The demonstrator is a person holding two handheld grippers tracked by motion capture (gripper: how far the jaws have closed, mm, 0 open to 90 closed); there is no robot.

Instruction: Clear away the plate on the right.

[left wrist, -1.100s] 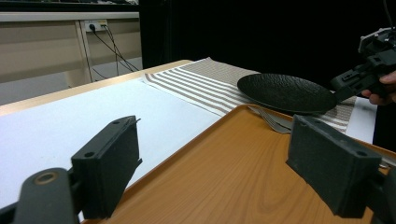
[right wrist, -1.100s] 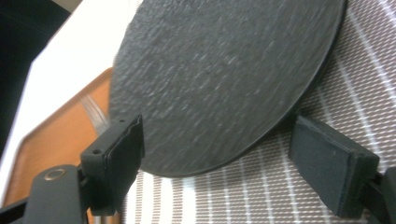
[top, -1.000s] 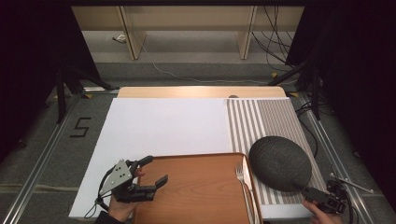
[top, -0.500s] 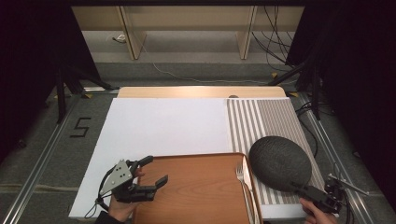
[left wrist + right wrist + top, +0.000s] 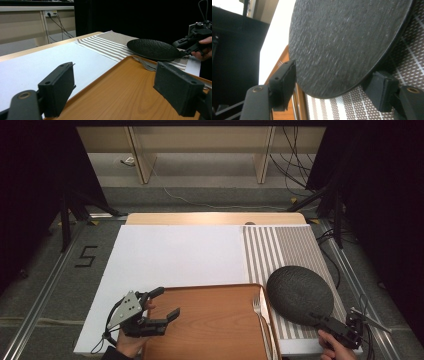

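Striped woven placemat (image 5: 280, 251), round rough black plate (image 5: 299, 294), wooden tray (image 5: 210, 325)

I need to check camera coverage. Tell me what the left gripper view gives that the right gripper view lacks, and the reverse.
Left gripper view: the left gripper with open jaws over the wooden tray, and a hand holding the right gripper at the plate's far rim.
Right gripper view: a close look at the rough face of the black plate, its rim between that gripper's jaws, which have just been closing.
Shared: the black plate, the striped mat, the tray's edge and the white sheet.
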